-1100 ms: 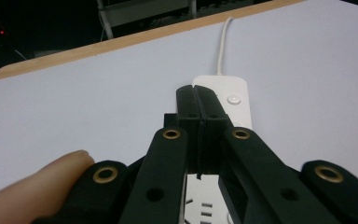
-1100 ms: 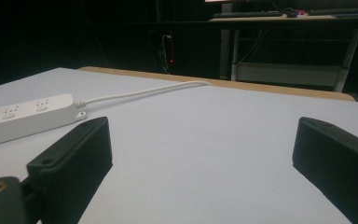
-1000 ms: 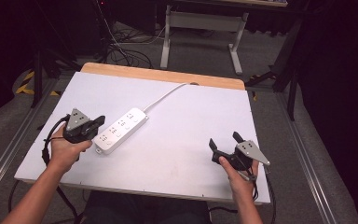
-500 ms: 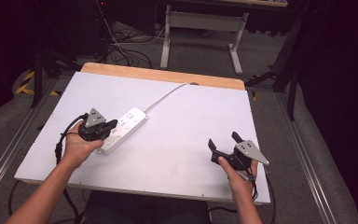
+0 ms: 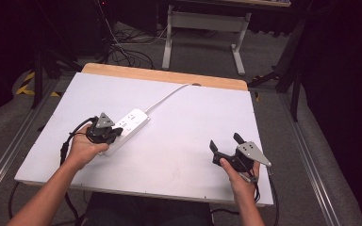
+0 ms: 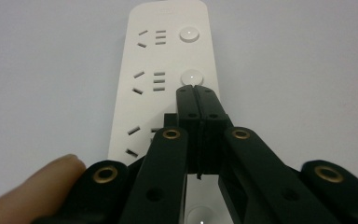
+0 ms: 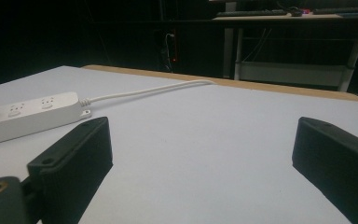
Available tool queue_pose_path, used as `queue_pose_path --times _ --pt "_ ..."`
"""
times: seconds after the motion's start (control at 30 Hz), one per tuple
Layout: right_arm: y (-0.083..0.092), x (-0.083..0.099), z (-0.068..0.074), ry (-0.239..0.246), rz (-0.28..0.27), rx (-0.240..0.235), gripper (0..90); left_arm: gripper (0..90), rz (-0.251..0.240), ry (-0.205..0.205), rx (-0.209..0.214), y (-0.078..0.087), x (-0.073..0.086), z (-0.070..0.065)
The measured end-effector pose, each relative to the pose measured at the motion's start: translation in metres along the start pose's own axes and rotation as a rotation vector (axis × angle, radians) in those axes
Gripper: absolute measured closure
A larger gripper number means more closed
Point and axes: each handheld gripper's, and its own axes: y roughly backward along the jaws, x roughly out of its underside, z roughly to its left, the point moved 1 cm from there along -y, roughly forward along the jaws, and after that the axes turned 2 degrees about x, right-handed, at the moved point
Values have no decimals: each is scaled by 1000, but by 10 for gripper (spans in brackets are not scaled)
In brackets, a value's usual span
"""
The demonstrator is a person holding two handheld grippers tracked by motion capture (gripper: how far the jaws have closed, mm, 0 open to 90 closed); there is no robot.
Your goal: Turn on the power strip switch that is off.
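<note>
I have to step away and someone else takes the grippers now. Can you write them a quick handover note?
Left hand-held gripper: jaws shut, holding nothing, tips over the power strip right at its second round button from the far end; contact can't be confirmed.
Right hand-held gripper: jaws wide open, empty, low over the near right of the white table.
The strip lies left of centre, its cord running to the table's far edge.
Done: left gripper lined up on the button.
Left: probably pressing the button; whether it is pressed can't be judged.
</note>
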Motion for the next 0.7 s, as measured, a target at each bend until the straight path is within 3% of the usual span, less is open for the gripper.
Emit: queue_pose_path --times 0.1,0.2,0.53,0.7 --pt "0 0 0 -1 -1 0 55 900 24 -11 -7 -2 1 1" --pt "1 0 -1 -5 -2 0 55 900 31 0 15 -2 1 2" --pt "2 -1 0 -9 -7 2 55 900 27 3 1 -3 3 0" --pt "3 -1 0 -8 -8 0 55 900 23 24 27 -4 5 2"
